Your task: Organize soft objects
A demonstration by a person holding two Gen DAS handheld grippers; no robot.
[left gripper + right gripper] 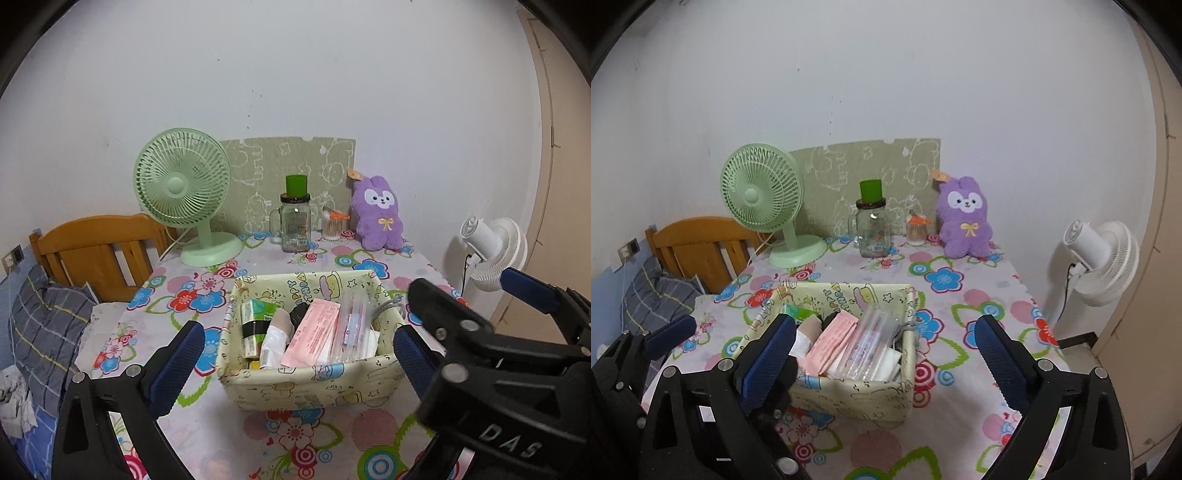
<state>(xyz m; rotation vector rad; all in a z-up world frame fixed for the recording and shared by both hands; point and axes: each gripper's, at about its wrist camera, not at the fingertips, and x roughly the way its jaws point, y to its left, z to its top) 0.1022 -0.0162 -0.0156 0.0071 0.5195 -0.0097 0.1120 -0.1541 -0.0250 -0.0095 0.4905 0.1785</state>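
So we've got both grippers up over the floral tablecloth (pixel 332 435) with nothing in either one. Our left gripper (pixel 299 358) has its 2 blue-padded fingers (pixel 177 365) spread wide at the bottom of the left wrist view, and the fabric basket (pixel 314 387) sits on the cloth in the gap between them, not touched. Our right gripper (pixel 886 354) is spread just as wide in the lower part of the right wrist view, with the same basket behind its left finger. It also pokes into the lower right of the left view.

The basket is stuffed: a pink packet (pixel 314 332), a clear plastic packet (pixel 351 325), a green box (pixel 258 314) and some white wrapping.

The soft one, a purple plush bunny (pixel 376 214), sits upright at the back of the table, center right of the frame, against a green patterned board (pixel 266 166). Left of it are a cotton swab jar (pixel 332 225), a glass mug jar (pixel 293 225) with a green cup on top, and a green desk fan (pixel 184 192). A white fan (pixel 491 247) stands off the table at the right edge.
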